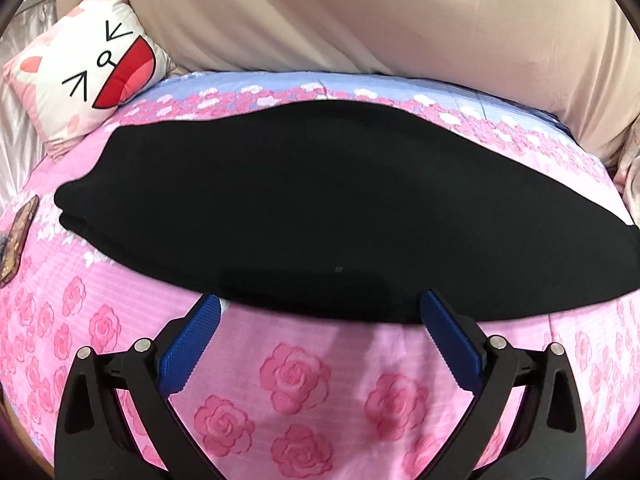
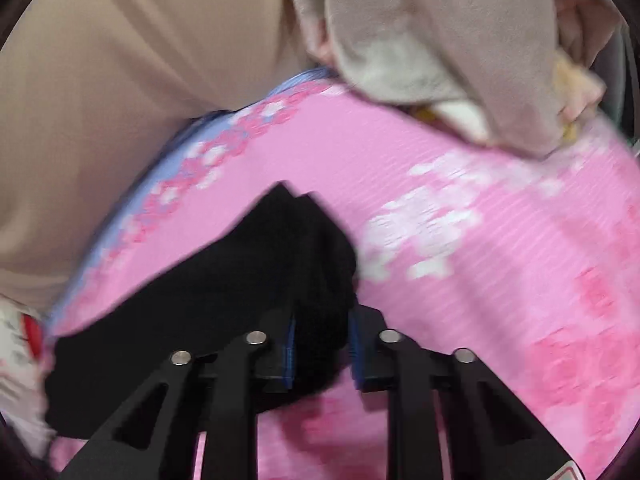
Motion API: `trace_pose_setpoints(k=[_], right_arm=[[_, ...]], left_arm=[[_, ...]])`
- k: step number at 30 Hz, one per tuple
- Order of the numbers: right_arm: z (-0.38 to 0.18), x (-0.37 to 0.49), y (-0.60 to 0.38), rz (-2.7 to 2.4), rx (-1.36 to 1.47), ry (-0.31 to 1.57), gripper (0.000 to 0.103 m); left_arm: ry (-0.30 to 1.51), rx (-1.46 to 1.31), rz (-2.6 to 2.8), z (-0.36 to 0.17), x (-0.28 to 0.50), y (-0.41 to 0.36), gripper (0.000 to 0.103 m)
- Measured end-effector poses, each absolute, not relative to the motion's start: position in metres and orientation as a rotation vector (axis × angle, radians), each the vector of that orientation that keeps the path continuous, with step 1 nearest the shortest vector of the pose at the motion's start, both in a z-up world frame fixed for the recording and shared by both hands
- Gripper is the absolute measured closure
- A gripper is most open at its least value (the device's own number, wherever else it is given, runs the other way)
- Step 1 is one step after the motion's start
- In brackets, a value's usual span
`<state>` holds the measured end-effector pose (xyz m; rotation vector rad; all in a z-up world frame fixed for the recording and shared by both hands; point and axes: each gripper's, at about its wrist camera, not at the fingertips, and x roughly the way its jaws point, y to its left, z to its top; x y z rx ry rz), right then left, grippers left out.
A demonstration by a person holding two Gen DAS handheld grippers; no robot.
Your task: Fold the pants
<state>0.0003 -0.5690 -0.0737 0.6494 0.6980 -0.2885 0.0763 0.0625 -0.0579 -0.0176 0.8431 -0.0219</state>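
One lengthwise fold is looking done: the black pants [image 1: 304, 208] are lying doubled on the bed [image 1: 296, 380], and I am pinching their end in my right tool [image 2: 322, 344] while my left tool [image 1: 320, 320] is hovering wide open, empty, at their near edge.

Pink rose bedsheet [image 1: 296, 376], cat cushion [image 1: 92, 72], beige quilt [image 1: 360, 12]

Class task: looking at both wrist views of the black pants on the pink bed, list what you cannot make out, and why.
- Left wrist view: the pants show no seams or waistband, uniformly dark.
- Left wrist view: flat object cut off by the left edge.
- Right wrist view: motion blur; right gripper is shut on pants, pad contact hidden by cloth.
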Motion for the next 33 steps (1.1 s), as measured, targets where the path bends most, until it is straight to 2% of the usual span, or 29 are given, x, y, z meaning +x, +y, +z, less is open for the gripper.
trace_pose_setpoints(k=[4, 8, 12, 16, 19, 21, 23, 25, 27, 33], right_arm=[[-0.017, 0.023, -0.478, -0.079, 0.544, 0.629, 0.083], [0.012, 0.065, -0.356, 0.174, 0.420, 0.670, 0.083], [-0.007, 0.108, -0.237, 0.353, 0.316, 0.765, 0.083], [-0.054, 0.138, -0.143, 0.434, 0.229, 0.882, 0.083], [-0.074, 0.133, -0.110, 0.391, 0.133, 0.885, 0.075], [-0.064, 0.120, -0.100, 0.404, 0.100, 0.860, 0.055], [-0.052, 0.105, -0.102, 0.422, 0.120, 0.824, 0.045], [-0.039, 0.082, -0.105, 0.403, 0.099, 0.771, 0.040], [-0.033, 0.061, -0.113, 0.354, 0.085, 0.727, 0.030], [-0.042, 0.020, -0.166, 0.212, 0.132, 0.727, 0.028]], left_arm=[[0.821, -0.045, -0.031, -0.055, 0.066, 0.080, 0.005], [0.810, -0.109, -0.031, -0.054, 0.060, 0.104, 0.005], [0.802, -0.162, -0.013, -0.051, 0.049, 0.134, 0.005], [0.784, -0.193, 0.016, -0.043, 0.035, 0.165, 0.005], [0.769, -0.202, 0.047, -0.038, 0.027, 0.189, 0.005], [0.759, -0.219, 0.067, -0.036, 0.026, 0.208, 0.005], [0.761, -0.251, 0.084, -0.037, 0.031, 0.225, 0.005], [0.779, -0.311, 0.127, -0.039, 0.042, 0.247, 0.005], [0.813, -0.384, 0.228, -0.044, 0.060, 0.272, 0.005], [0.827, -0.566, 0.232, -0.056, 0.110, 0.307, 0.005]])
